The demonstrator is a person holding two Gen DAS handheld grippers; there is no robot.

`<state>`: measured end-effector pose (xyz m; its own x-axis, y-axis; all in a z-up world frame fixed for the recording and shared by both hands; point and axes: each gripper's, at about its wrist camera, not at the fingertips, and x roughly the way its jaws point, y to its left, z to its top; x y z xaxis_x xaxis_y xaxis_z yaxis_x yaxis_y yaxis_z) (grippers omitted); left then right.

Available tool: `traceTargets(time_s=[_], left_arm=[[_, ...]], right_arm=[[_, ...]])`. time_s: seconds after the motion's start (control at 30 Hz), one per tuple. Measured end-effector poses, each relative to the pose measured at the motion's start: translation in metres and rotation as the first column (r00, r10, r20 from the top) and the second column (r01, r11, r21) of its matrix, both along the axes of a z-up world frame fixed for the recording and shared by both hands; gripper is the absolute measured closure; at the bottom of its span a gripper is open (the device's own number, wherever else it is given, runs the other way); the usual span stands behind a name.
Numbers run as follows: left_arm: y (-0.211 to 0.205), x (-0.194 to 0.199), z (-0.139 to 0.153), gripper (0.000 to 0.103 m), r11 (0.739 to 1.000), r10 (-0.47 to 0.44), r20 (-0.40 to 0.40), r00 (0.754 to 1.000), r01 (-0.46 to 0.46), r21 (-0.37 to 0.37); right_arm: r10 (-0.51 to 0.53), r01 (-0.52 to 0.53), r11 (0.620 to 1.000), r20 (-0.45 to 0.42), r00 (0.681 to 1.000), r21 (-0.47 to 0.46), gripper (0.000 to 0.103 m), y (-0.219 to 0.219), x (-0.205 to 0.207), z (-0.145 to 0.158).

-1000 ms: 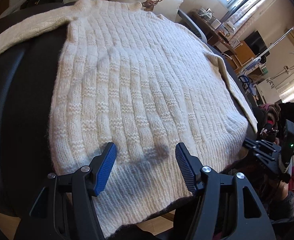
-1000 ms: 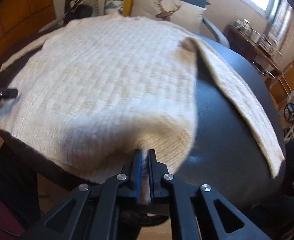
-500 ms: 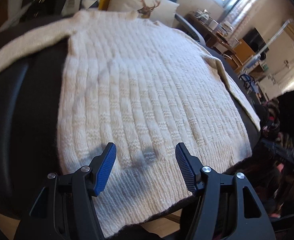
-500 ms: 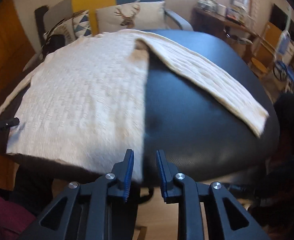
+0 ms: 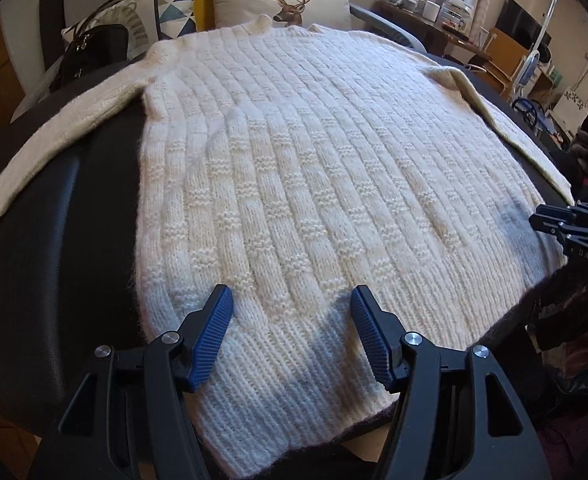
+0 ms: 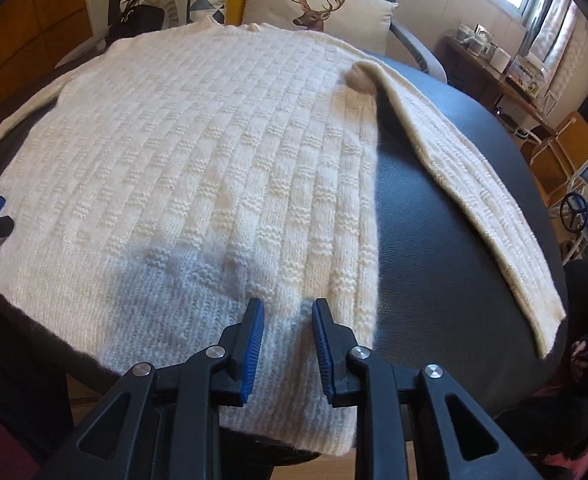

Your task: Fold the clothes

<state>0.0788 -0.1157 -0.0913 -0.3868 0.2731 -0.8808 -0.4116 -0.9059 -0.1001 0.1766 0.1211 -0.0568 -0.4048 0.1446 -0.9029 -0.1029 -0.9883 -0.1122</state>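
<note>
The cream knitted sweater lies spread flat, front or back up I cannot say, on a round black table, with its collar toward the far cushions and its hem at the near edge. Judging by how it lies, the folding proper has not started: the body is smooth and open, one sleeve stretches out to the left and the other sleeve runs down the right side of the table, neither turned in over the body. So the laying-out looks done, and both sleeves and the body folds are left.

The left gripper hangs over the hem on the sweater's left part, its blue pads well spread with the ribbed hem seen between them and nothing pinched. The right gripper hangs over the hem close to the sweater's right edge (the bare table begins just beside it). Its jaws have just been opening and now stand a little apart; the knit shows in the gap below them, and as far as this angle lets me judge the pads are not pressing on it.
</note>
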Motion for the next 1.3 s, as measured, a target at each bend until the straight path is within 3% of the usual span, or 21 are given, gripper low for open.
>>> traceTargets(time_s=[0.2, 0.3, 0.37, 0.43, 0.47, 0.57, 0.63, 0.67, 0.73, 0.8, 0.9, 1.03, 1.17, 1.3], left_arm=[[-0.010, -0.003, 0.000, 0.038, 0.998, 0.038, 0.019, 0.999, -0.039, 0.042], [-0.011, 0.001, -0.002, 0.038, 0.999, 0.033, -0.010, 0.999, -0.033, 0.009], [-0.015, 0.001, 0.003, 0.038, 0.998, 0.052, -0.016, 0.998, -0.052, 0.026], [-0.022, -0.001, 0.012, 0.038, 0.994, 0.083, -0.019, 0.996, -0.081, 0.066], [-0.026, -0.004, 0.019, 0.038, 0.991, 0.095, -0.027, 0.995, -0.092, 0.094], [-0.030, -0.014, 0.037, 0.038, 0.983, 0.114, -0.052, 0.992, -0.105, 0.153], [-0.023, -0.024, 0.042, 0.038, 0.986, 0.108, -0.070, 0.992, -0.097, 0.138], [-0.018, -0.030, 0.044, 0.038, 0.988, 0.102, -0.080, 0.992, -0.092, 0.121], [-0.010, -0.040, 0.041, 0.038, 0.992, 0.088, -0.081, 0.993, -0.081, 0.095], [-0.003, -0.050, 0.030, 0.038, 0.994, 0.087, -0.058, 0.995, -0.082, 0.073], [0.002, -0.058, 0.017, 0.038, 0.994, 0.091, -0.027, 0.995, -0.090, 0.055], [0.004, -0.070, 0.020, 0.038, 0.997, 0.074, -0.048, 0.996, -0.072, 0.042], [0.006, -0.086, 0.041, 0.038, 0.996, 0.066, -0.104, 0.992, -0.059, 0.066], [0.014, -0.117, 0.039, 0.038, 0.996, 0.076, -0.125, 0.989, -0.071, 0.047]], right_arm=[[0.019, -0.019, 0.999, -0.008, 1.000, 0.036, 0.078, -0.009, -0.004, -0.002], [-0.038, 0.038, 0.999, -0.002, 0.999, 0.002, 0.076, 0.014, 0.003, -0.007], [-0.088, 0.087, 0.996, -0.014, 0.996, -0.032, 0.076, 0.035, 0.011, -0.004], [-0.184, 0.180, 0.981, -0.054, 0.981, -0.078, 0.076, 0.066, 0.020, 0.010], [-0.256, 0.245, 0.958, -0.062, 0.965, -0.146, 0.076, 0.089, 0.025, 0.014], [-0.357, 0.338, 0.926, -0.102, 0.928, -0.166, 0.075, 0.138, 0.020, 0.021], [-0.422, 0.397, 0.899, -0.128, 0.897, -0.182, 0.075, 0.170, 0.016, 0.026], [-0.415, 0.388, 0.900, -0.120, 0.902, -0.201, 0.075, 0.178, 0.006, 0.025], [-0.428, 0.410, 0.898, -0.101, 0.898, -0.161, 0.075, 0.197, -0.017, 0.012], [-0.463, 0.458, 0.878, 0.001, 0.886, -0.140, 0.077, 0.222, -0.038, -0.021], [-0.486, 0.486, 0.873, -0.021, 0.874, 0.042, 0.076, 0.246, -0.058, -0.029], [-0.554, 0.553, 0.831, 0.015, 0.832, 0.058, 0.076, 0.278, -0.086, -0.022], [-0.442, 0.436, 0.897, -0.115, 0.890, -0.076, 0.076, 0.242, -0.123, 0.009], [-0.265, 0.244, 0.955, -0.117, 0.957, -0.168, 0.076, 0.189, -0.197, -0.006]])
